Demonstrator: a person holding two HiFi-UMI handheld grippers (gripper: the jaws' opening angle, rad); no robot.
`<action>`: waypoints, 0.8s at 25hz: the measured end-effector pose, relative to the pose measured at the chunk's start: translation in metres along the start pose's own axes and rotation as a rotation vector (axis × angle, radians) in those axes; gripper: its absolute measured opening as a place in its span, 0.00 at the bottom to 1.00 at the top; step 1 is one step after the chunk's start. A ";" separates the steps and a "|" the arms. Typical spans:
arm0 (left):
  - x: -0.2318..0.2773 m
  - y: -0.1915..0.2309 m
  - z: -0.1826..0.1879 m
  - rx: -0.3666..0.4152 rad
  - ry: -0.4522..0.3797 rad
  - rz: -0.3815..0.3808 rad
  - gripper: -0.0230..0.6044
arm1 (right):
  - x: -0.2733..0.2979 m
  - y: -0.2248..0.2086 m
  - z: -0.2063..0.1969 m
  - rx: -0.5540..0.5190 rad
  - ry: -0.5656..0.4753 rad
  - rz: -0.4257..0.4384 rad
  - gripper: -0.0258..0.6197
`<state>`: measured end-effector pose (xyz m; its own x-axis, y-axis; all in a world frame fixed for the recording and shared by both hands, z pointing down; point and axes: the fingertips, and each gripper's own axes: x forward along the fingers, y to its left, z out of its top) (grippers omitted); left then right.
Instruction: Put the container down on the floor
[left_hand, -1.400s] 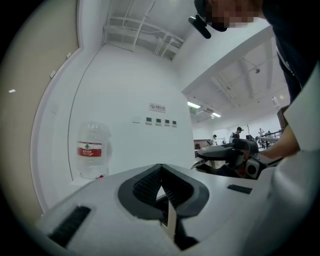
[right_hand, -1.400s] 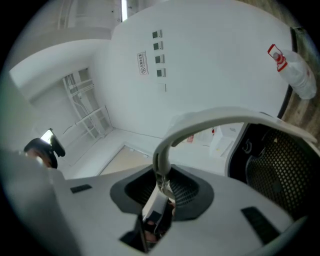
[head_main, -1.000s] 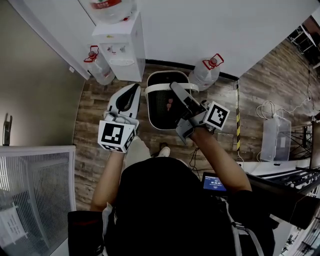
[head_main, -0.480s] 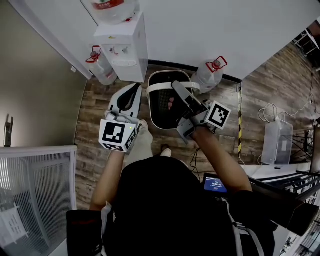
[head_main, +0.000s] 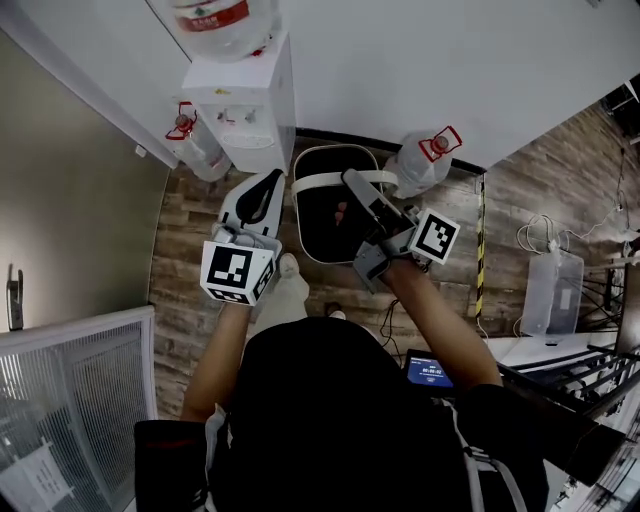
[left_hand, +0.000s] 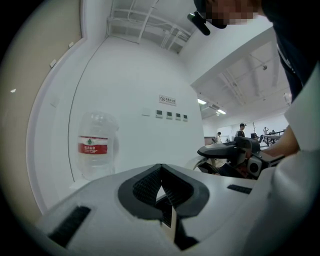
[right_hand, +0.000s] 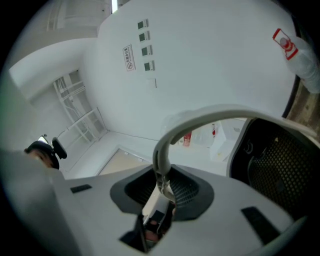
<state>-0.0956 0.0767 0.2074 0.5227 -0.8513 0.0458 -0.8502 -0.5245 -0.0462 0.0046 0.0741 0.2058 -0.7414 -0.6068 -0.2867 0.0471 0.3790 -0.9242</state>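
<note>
The container (head_main: 322, 215) is a black perforated basket with a white rim and a white arched handle (head_main: 330, 180). It hangs above the wooden floor in front of me. My right gripper (head_main: 350, 178) is shut on the handle (right_hand: 200, 120), which runs between the jaws in the right gripper view; the basket's black mesh wall (right_hand: 280, 170) shows at the right there. My left gripper (head_main: 262, 185) hovers left of the basket with its jaws together and nothing between them (left_hand: 161, 192).
A white water dispenser (head_main: 245, 100) with a bottle on top stands against the wall. Water jugs sit left (head_main: 195, 150) and right (head_main: 425, 160) of it. A yellow-black floor strip (head_main: 480, 240) and a translucent bin (head_main: 550, 290) lie to the right.
The basket and both grippers have shifted slightly toward the wall and dispenser. The grip on the handle is unchanged.
</note>
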 end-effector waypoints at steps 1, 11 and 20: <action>0.002 0.001 0.001 0.002 -0.003 -0.004 0.06 | 0.001 0.001 0.001 -0.006 0.000 0.004 0.19; 0.076 0.098 -0.006 -0.028 0.014 -0.069 0.06 | 0.106 -0.045 0.047 -0.019 -0.028 -0.033 0.19; 0.128 0.144 -0.011 -0.021 0.026 -0.166 0.06 | 0.156 -0.073 0.080 -0.049 -0.077 -0.098 0.19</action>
<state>-0.1512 -0.1077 0.2175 0.6545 -0.7521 0.0773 -0.7536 -0.6572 -0.0147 -0.0610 -0.1042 0.2083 -0.6871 -0.6938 -0.2160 -0.0567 0.3476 -0.9359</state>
